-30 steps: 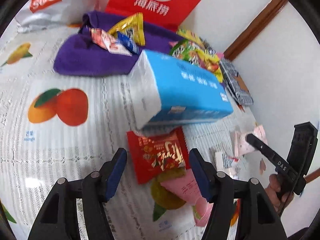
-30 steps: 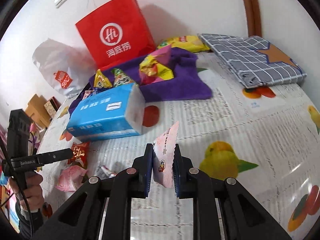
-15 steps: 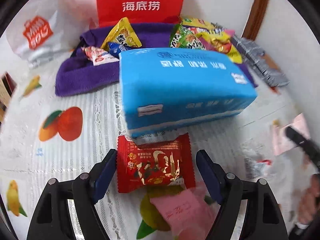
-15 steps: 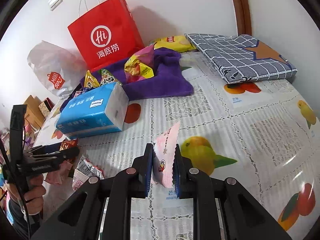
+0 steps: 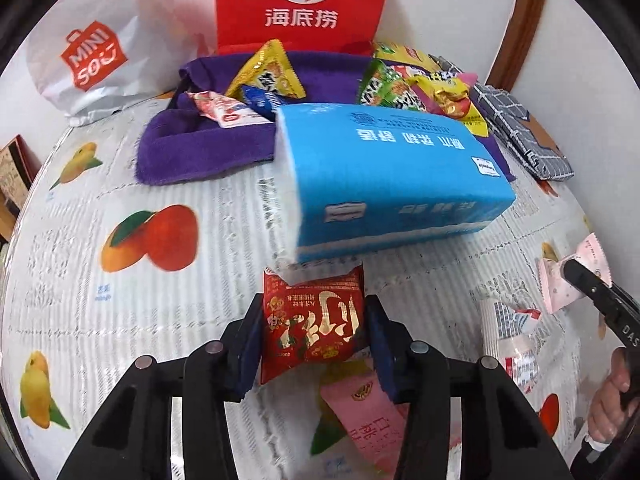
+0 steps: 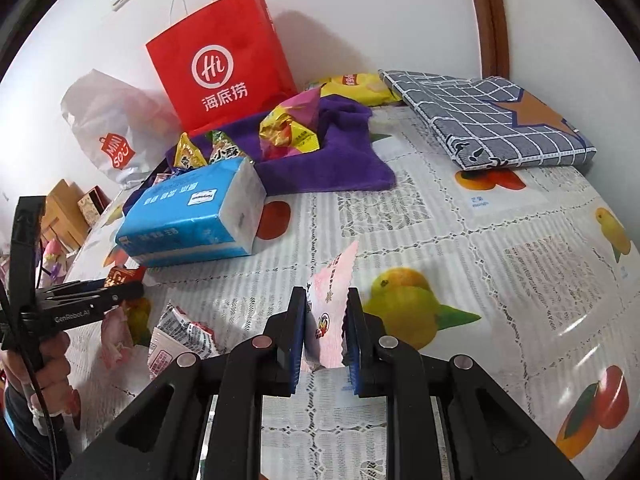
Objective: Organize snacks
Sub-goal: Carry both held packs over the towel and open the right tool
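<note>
1. My left gripper is closing its jaws on the red snack packet. A second ago the packet lay flat on the bench between wide-apart jaws; now the blue pads sit against both its side edges, so I count it as gripped.
2. I judge the pick of this packet is nearly done; carrying it to the pile comes next.
3. The red packet is a small foil pillow pack with gold print, crimped at the ends and slightly buckled between the pads. It sits just in front of the blue tissue pack, its top corner near that pack's lower edge.
4. My right gripper is clenched on a pale pink sachet, exactly as it was a second ago. The sachet stands on edge above the bench, its serrated top pointing up.
5. Below the red packet another pink packet lies on the fruit-print tablecloth, and a crumpled wrapper rests between my two grippers.
6. Further back, more snacks are heaped on the purple towel in front of the red paper bag.
</note>
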